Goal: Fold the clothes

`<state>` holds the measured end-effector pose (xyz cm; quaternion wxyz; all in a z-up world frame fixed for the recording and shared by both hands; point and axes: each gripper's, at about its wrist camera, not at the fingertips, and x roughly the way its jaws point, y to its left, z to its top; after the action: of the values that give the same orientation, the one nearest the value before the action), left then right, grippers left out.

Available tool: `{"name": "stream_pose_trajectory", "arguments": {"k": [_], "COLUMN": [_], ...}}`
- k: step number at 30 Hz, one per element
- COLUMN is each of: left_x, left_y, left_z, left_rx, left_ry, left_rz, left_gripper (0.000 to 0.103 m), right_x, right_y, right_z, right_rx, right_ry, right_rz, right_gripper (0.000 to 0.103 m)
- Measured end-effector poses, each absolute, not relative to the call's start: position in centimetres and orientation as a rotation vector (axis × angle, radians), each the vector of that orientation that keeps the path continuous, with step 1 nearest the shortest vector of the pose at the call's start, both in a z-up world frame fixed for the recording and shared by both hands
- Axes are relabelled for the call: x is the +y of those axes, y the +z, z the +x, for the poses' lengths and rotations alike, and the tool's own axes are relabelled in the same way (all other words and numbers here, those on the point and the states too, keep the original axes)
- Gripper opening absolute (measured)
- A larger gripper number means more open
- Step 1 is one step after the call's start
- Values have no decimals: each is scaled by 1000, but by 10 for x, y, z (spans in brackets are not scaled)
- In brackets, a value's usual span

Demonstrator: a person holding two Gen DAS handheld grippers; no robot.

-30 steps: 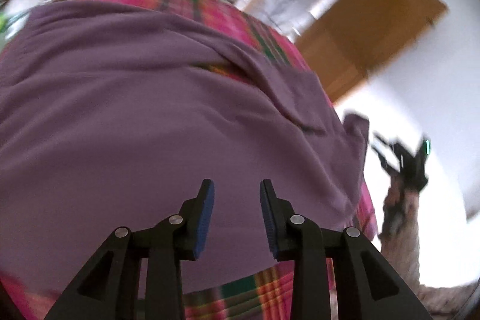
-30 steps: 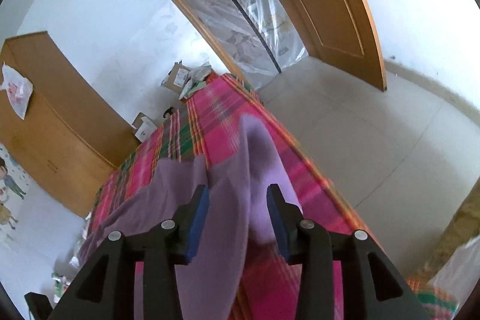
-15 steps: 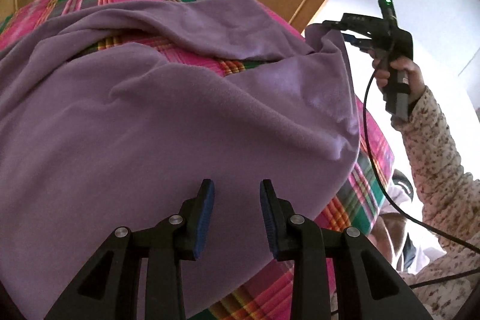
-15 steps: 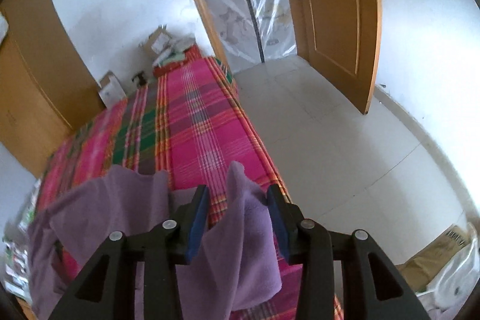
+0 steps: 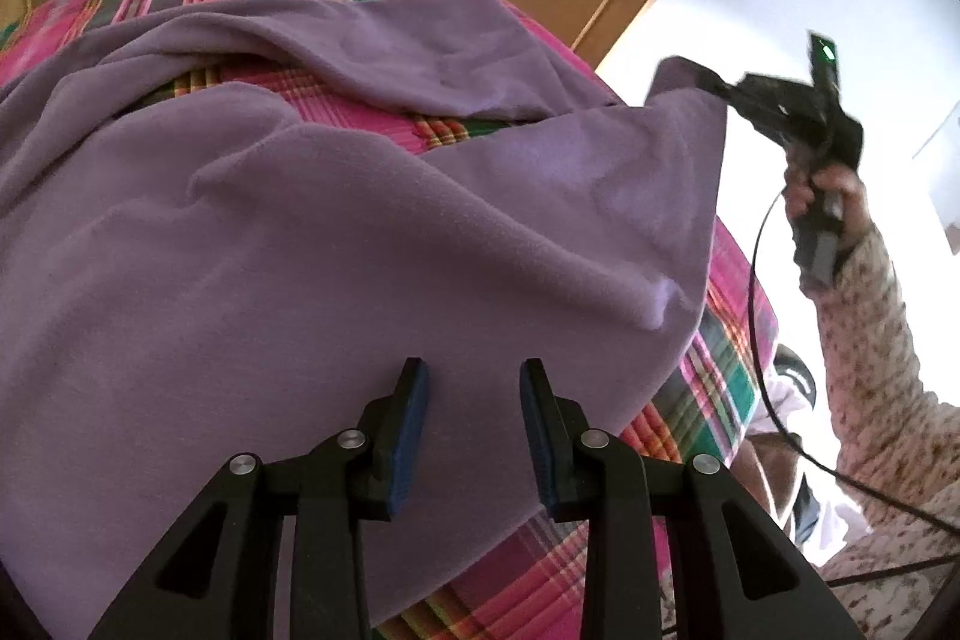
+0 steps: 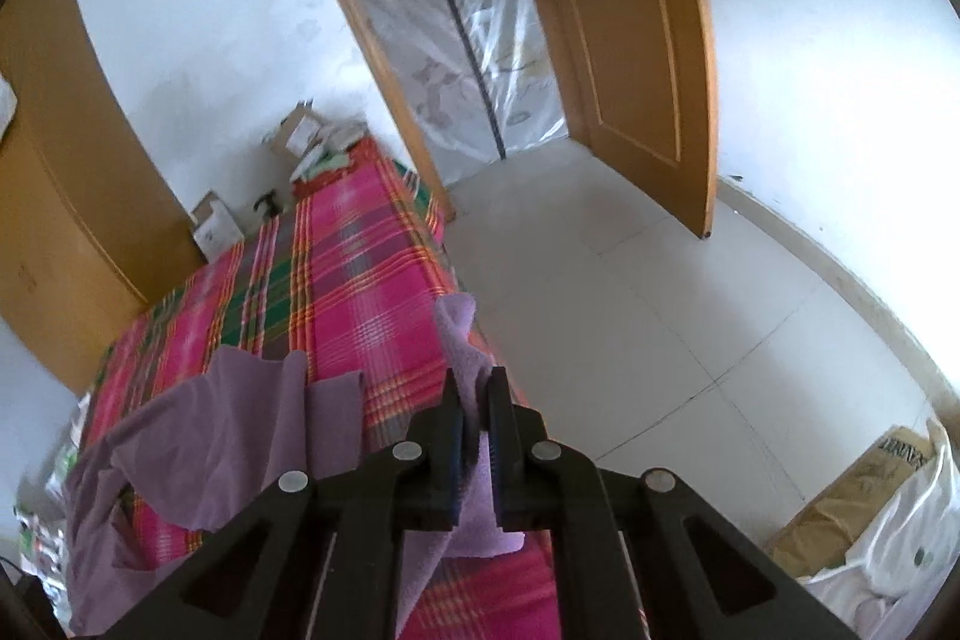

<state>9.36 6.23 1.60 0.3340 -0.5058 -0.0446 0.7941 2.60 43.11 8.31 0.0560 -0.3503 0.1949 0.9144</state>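
The purple garment [image 5: 336, 244] lies spread on the plaid bed [image 6: 360, 274]. The right hand-held gripper [image 6: 474, 400] pinches its near right corner, lifted; the left hand-held gripper [image 5: 471, 394] hovers spread over the cloth. Likely the fold's start: next, the left must pinch an edge.

Your purple fleece garment [image 5: 336, 244] lies rumpled across the pink plaid bed, mostly on its near half, with plaid showing through between its folds. Its right corner [image 6: 459, 334] is lifted off the bed at the right edge, pinched and drawn taut.
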Motion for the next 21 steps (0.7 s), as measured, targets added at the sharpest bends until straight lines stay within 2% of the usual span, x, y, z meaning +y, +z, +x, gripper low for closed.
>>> {"name": "stream_pose_trajectory", "arguments": {"k": [8,21], "left_x": [71,73], "left_y": [15,15], "left_z": [94,94], "left_rx": [-119,-160], "left_ry": [2026,2012], "left_rz": [-1325,-1333], "left_gripper": [32,32], "right_x": [459,485], "right_y": [69,5], "right_z": [89,166], "right_rx": [752,992], "right_ry": [2711,2580], "right_rz": [-947,-921], "right_gripper": [7,7]}}
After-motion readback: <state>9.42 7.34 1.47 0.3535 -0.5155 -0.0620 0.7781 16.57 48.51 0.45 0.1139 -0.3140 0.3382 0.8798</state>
